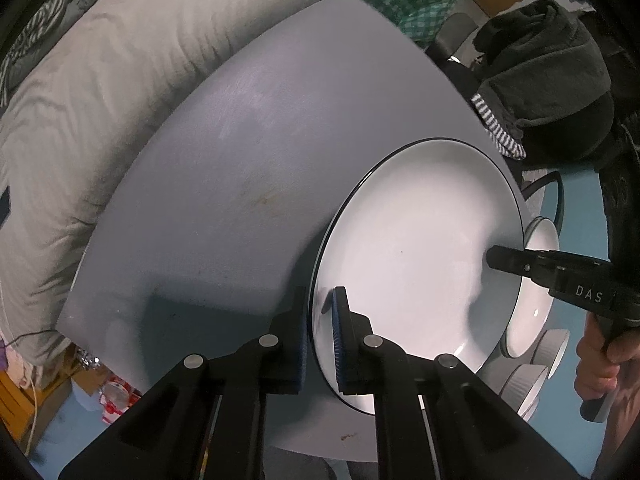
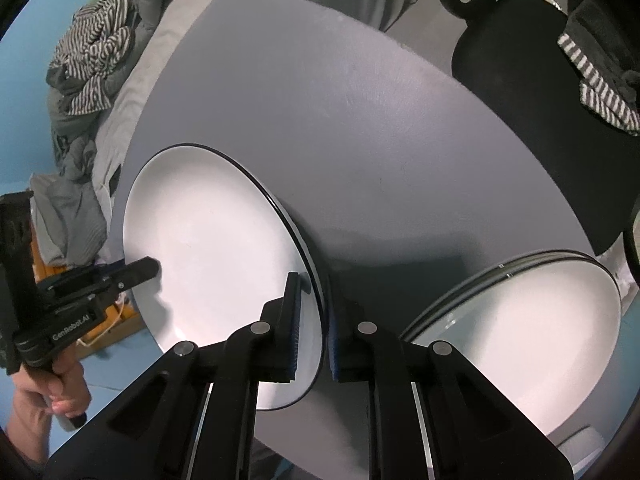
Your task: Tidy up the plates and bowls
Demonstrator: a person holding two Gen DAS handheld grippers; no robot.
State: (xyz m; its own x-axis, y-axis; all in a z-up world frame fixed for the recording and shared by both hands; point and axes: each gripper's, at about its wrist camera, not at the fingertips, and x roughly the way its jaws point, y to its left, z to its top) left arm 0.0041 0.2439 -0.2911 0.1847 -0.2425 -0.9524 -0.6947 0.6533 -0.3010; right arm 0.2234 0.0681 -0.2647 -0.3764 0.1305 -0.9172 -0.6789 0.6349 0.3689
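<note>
A white plate with a dark rim (image 1: pixel 416 264) is held over the grey round table (image 1: pixel 224 184) by both grippers. My left gripper (image 1: pixel 320 320) is shut on the plate's near-left rim. My right gripper (image 2: pixel 312 312) is shut on the plate's (image 2: pixel 216 248) opposite rim; it also shows in the left wrist view (image 1: pixel 504 260), as the left one does in the right wrist view (image 2: pixel 148 270). A stack of like plates (image 2: pixel 520 328) lies on the table at the right. White bowls (image 1: pixel 540 256) and ribbed ramekins (image 1: pixel 524 384) stand beyond the held plate.
A grey quilt (image 1: pixel 100 92) lies on the bed behind the table. Dark and striped clothes (image 1: pixel 540 76) are piled on a black chair (image 2: pixel 520 120) at the table's far side. The floor is blue, with a wooden crate (image 2: pixel 108 324) below the table edge.
</note>
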